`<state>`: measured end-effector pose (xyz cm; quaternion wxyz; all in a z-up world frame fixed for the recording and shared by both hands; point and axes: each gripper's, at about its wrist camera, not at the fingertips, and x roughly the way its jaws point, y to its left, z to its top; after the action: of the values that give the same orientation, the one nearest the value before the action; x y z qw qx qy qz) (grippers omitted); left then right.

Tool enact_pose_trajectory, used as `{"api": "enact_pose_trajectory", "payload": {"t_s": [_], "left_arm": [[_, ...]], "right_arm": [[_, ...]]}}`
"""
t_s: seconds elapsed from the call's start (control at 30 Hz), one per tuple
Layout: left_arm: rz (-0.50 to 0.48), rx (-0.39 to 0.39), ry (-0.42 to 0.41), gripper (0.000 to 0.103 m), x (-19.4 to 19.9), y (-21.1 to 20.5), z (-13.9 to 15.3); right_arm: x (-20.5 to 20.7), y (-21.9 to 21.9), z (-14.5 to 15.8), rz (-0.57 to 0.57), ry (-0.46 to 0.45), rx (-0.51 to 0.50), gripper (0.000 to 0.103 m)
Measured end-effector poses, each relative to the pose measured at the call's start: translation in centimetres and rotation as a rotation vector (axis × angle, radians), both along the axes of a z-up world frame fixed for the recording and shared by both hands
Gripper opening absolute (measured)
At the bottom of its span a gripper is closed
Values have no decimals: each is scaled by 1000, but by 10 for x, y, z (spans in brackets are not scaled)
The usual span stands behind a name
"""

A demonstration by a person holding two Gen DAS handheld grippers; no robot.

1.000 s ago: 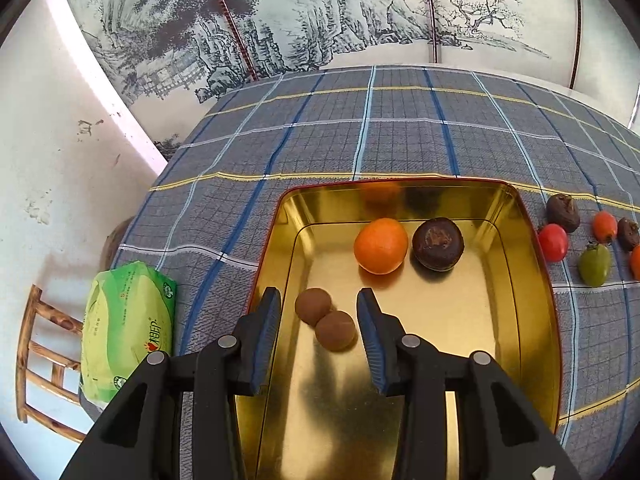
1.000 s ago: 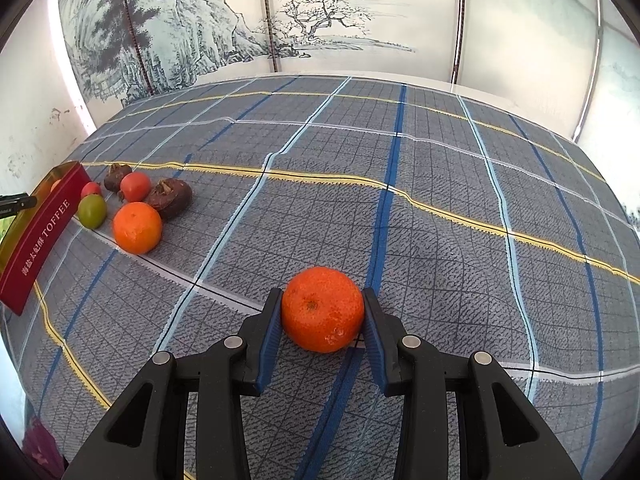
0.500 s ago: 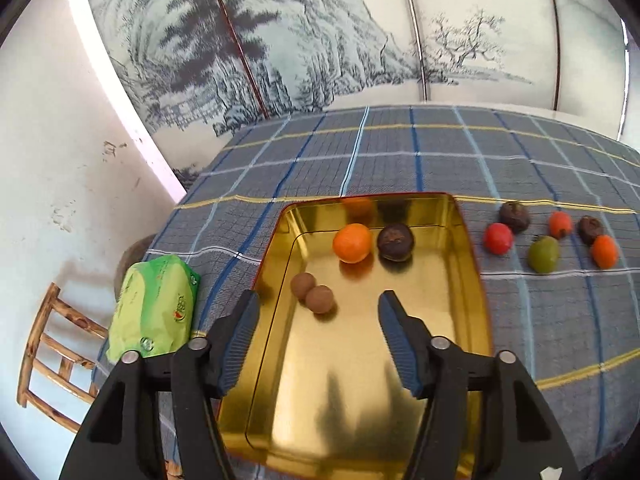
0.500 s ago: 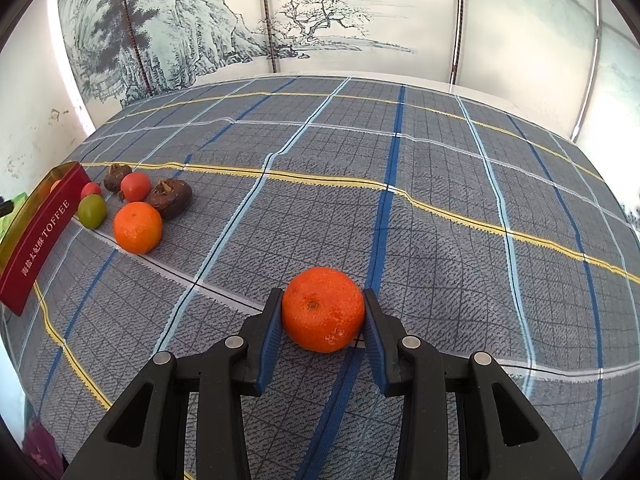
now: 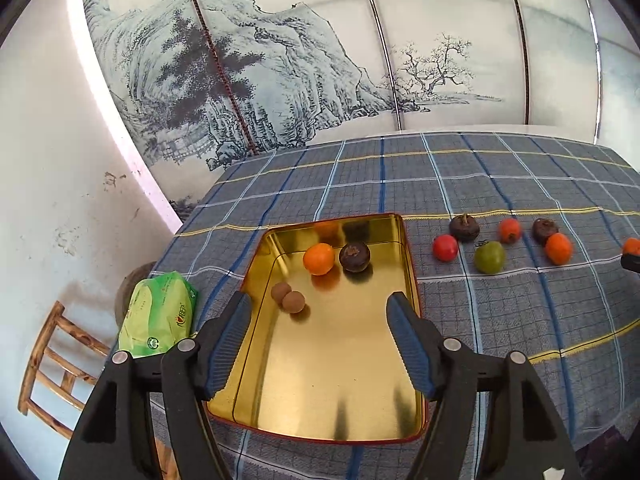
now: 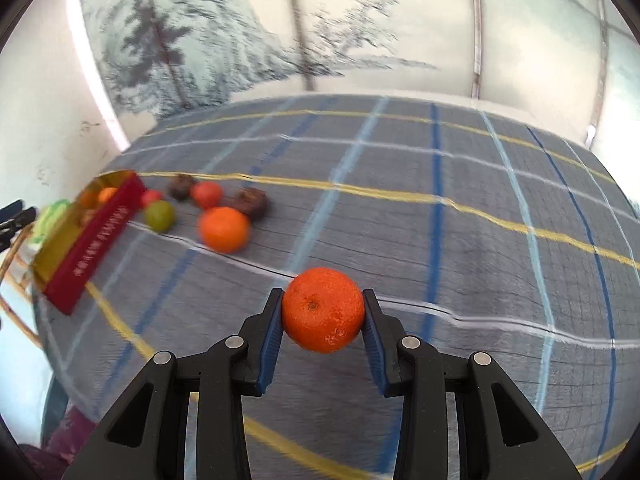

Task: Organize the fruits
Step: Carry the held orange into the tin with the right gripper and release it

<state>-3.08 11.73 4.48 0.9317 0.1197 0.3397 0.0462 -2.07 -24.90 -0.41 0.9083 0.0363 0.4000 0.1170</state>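
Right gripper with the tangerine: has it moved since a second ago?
Yes. The right gripper, shut on the tangerine, has swung toward the gold tin: the tin and the loose fruit sit further into the right wrist view, now motion-blurred.

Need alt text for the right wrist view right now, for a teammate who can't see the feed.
The right gripper is shut on an orange mandarin above a blue plaid tablecloth. Far left, blurred, a gold tin with red sides sits beside loose fruit: another mandarin, a green fruit, red and dark brown ones. A painted landscape screen stands behind.
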Motion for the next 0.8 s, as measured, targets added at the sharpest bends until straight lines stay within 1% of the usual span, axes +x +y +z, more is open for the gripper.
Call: {"api": "enact_pose_trajectory", "payload": {"t_s": [0.17,0.23,0.4,0.53,0.6,0.7,0.8], "left_arm": [[15,-11,5,70,-5,6,-3],[46,-21,4,73,-9,16,-5],[127,-40,16,75,-18,45,-8],[185,-19,13,75,-28,64,-13],[200,-22,17,75,-32,71,-14],[211,-29,24,77,-35,78,-15],[209,-30,18,80,-39,81,-13]], "right_arm": [[-3,52,30,117,-52,-4,39],[-4,76,40,170,-65,-1,39],[0,128,59,287,-80,22,39],[11,174,67,384,-80,35,39],[17,193,70,424,-75,49,39],[34,230,71,492,-44,72,39],[47,257,66,537,-12,68,39]]}}
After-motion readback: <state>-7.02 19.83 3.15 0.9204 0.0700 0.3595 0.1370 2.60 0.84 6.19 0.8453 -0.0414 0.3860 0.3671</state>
